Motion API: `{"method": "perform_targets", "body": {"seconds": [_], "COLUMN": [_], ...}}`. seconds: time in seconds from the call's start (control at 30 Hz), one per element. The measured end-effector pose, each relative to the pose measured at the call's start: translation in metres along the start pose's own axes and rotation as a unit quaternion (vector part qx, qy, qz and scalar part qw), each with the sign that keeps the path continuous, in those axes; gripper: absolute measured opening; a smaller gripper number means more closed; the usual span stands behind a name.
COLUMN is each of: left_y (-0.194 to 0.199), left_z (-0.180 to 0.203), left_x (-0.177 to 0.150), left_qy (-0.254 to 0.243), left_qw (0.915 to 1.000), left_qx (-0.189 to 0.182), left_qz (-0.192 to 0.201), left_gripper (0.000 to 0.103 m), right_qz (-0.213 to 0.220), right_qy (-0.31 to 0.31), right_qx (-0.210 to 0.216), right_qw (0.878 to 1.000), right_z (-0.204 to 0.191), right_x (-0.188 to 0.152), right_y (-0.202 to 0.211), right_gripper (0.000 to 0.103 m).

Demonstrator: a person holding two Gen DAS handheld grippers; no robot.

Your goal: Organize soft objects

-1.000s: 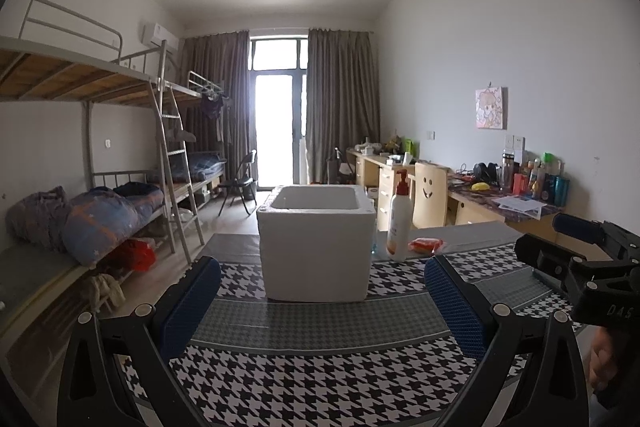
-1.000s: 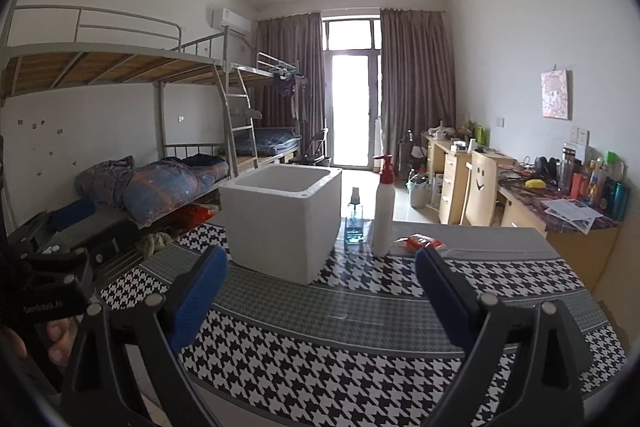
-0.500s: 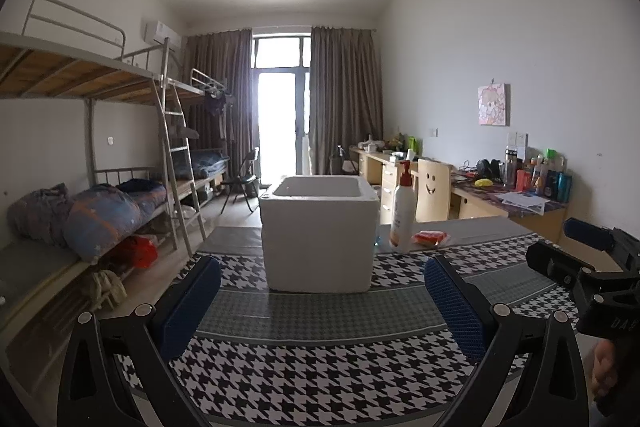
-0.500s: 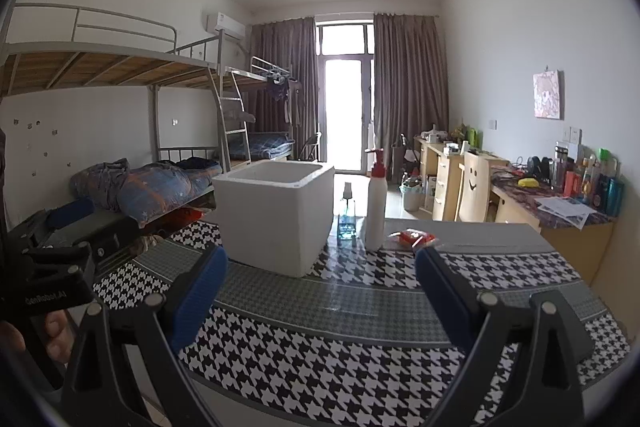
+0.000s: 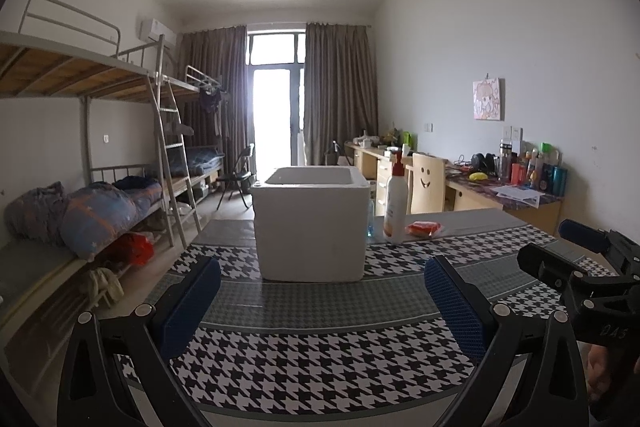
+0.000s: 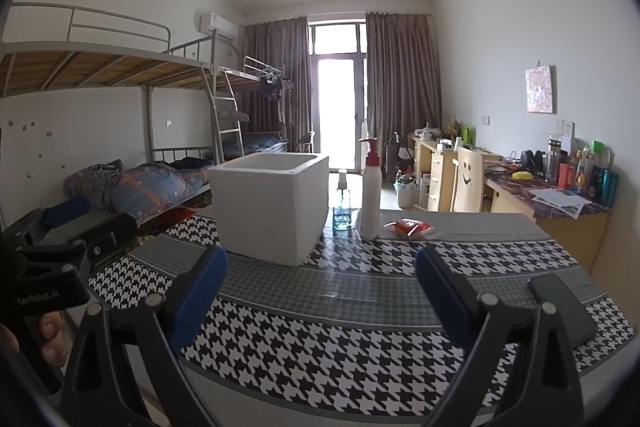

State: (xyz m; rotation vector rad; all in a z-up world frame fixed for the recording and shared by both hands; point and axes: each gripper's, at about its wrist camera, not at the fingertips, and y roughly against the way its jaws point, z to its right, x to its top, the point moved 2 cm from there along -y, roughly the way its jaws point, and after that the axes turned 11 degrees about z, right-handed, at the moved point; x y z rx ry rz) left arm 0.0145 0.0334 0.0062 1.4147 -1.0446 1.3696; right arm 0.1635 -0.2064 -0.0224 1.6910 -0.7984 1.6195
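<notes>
White lettering on the black body of the left gripper point(image 6: 44, 259), seen left of the right gripper's fingers, reads roughly "GenRobot.AI". The right gripper point(image 5: 600, 291), seen right of the left fingers, shows partial characters like "DAS". No other text is legible.

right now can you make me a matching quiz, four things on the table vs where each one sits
Things:
1 foam box
2 pump bottle
3 red packet
4 phone

Places:
a near right edge of the table
b just right of the pump bottle
c left of the bottles, mid table
d between glass bottle and red packet

Pairs: 1-c, 2-d, 3-b, 4-a
</notes>
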Motion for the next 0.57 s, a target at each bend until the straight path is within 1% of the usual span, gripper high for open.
{"method": "perform_targets", "body": {"seconds": [0.57], "left_y": [0.001], "left_z": [-0.0003], "left_x": [-0.0005], "left_qy": [0.004], "left_qw": [1.0], "left_qx": [0.001], "left_qz": [0.001], "left_gripper": [0.102], "right_qz": [-0.003], "right_qy": [0.003], "right_qx": [-0.003], "right_qw": [1.0], "right_z": [-0.0014], "right_x": [-0.004], "right_y": [0.0002], "right_gripper": [0.097]}}
